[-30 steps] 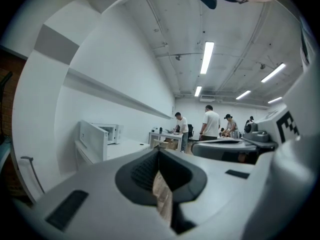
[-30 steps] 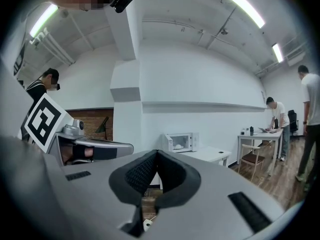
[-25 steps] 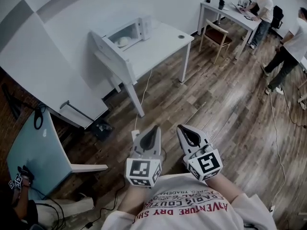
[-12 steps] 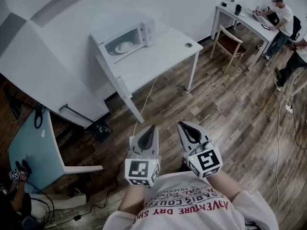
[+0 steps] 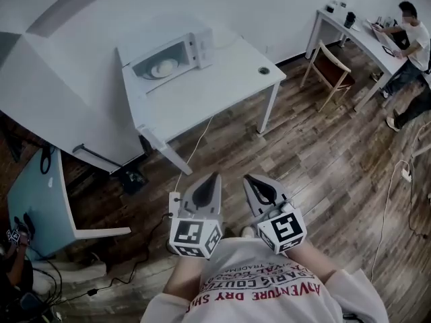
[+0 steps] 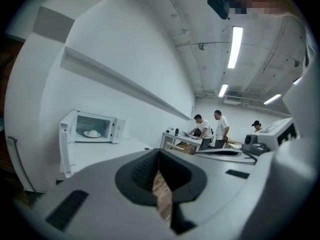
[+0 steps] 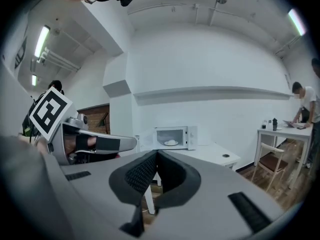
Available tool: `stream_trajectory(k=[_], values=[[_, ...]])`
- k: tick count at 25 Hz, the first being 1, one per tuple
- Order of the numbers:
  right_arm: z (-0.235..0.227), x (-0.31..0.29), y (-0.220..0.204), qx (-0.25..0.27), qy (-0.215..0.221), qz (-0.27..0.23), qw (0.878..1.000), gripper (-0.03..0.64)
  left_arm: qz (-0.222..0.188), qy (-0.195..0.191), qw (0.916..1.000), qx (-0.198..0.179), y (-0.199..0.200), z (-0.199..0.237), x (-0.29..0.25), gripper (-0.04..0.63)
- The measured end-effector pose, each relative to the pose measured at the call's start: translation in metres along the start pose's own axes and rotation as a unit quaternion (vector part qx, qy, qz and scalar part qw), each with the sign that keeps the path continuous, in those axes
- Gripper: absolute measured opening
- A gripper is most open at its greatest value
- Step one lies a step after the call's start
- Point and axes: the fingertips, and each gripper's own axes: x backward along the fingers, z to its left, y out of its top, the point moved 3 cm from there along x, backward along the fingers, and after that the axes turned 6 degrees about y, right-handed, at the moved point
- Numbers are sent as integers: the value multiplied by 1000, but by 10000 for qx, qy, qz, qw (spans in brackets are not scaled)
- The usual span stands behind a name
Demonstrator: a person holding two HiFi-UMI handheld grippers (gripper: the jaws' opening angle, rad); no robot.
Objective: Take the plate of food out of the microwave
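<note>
Upper left, the plate (image 5: pixel 162 68) is left reachable in the opened microwave (image 5: pixel 195 46). Well apart at lower centre, the left gripper (image 5: pixel 214 177) and right gripper (image 5: pixel 248 179) are held empty, jaws together.

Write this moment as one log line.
microwave: door open | plate of food: inside | left gripper: shut, empty | right gripper: shut, empty

The floor (image 5: pixel 323 147) is dark, grained wood plank with a faint sheen. The table (image 5: pixel 202 86) has a smooth, matt white top. The microwave (image 5: pixel 172 54) has a smooth white casing. The left gripper (image 5: pixel 215 176) and right gripper (image 5: pixel 248 178) have matt grey plastic shells, and their pads (image 7: pixel 140 173) are black with fine ribs. The far chair (image 5: pixel 331 62) is wood. The near shirt (image 5: pixel 262 288) is printed cloth.
</note>
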Motion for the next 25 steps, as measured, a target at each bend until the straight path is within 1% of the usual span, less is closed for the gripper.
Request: stream_trajectory(k=[3, 7, 9, 11, 14, 16, 20, 22, 25], values=[[-20, -20, -3, -122, 118, 23, 9999, 9, 48, 206, 9998, -4, 2, 12, -22, 6], [-47, -56, 1, -29, 142, -2, 9999, 9, 88, 313, 9995, -18, 3, 35, -59, 6], [-62, -80, 5, 17, 110, -15, 9999, 9, 99, 227, 9997, 29, 7, 47, -83, 6], [-77, -105, 9, 20, 58, -21, 10000, 9, 84, 47, 9999, 89, 14, 59, -108, 6], [-98, -145, 18, 36, -11, -19, 10000, 11, 19, -138, 9999, 4, 32, 82, -145, 6], [-110, -173, 26, 14, -51, -13, 10000, 10, -13, -171, 9998, -70, 45, 102, -168, 6], [-127, -221, 43, 24, -123, -71, 9999, 10, -68, -203, 9997, -95, 66, 139, -201, 6], [-136, -242, 50, 15, -137, -99, 9999, 9, -104, -174, 9998, -88, 74, 156, -215, 6], [-146, -275, 56, 20, -48, -87, 9999, 11, -93, -79, 9999, -50, 80, 179, -232, 6]])
